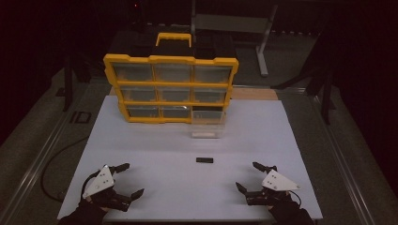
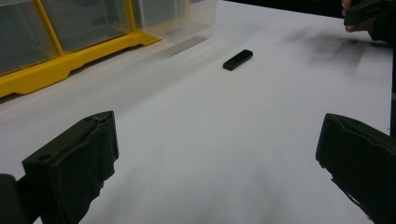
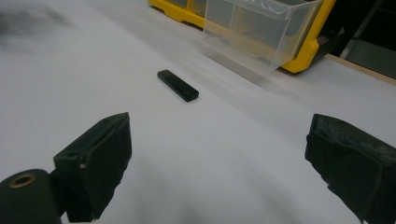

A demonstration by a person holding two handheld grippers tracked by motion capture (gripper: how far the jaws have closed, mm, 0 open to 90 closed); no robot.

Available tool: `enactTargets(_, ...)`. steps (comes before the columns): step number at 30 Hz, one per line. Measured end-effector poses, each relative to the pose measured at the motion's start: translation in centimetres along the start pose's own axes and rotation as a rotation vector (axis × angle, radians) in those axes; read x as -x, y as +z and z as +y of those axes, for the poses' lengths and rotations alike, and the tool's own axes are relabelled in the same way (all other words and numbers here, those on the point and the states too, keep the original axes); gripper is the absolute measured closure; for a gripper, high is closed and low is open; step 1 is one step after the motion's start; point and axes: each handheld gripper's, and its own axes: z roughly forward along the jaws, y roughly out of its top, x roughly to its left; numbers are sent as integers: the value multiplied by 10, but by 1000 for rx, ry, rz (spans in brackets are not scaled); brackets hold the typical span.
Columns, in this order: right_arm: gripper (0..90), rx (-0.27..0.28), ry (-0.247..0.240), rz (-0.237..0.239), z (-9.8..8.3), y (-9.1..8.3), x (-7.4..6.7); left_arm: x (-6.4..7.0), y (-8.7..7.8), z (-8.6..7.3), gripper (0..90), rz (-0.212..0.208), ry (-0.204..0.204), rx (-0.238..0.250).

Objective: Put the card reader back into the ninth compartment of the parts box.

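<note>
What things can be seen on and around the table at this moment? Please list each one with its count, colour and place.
Yellow plastic organiser with clear drawers: one, yellow, standing at the far edge of the white board, black and yellow handle on top.
Clear plastic drawer: one, transparent, pulled out at the organiser's lower right corner, resting on the board.
Small flat black rectangular block: one, black, lying on the board in front of the drawer.
White board: one, white, covering the table.
Left gripper: one, black, near left, jaws open.
Right gripper: one, black, near right, jaws open.
</note>
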Motion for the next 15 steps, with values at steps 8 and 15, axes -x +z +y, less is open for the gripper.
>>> enactTargets(8,76,3,-3,0,0,1,0,0,0,0,5,-1,2,-6)
enactTargets(15,76,6,-3,1,1,1,0,0,0,1,5,-5,3,-12)
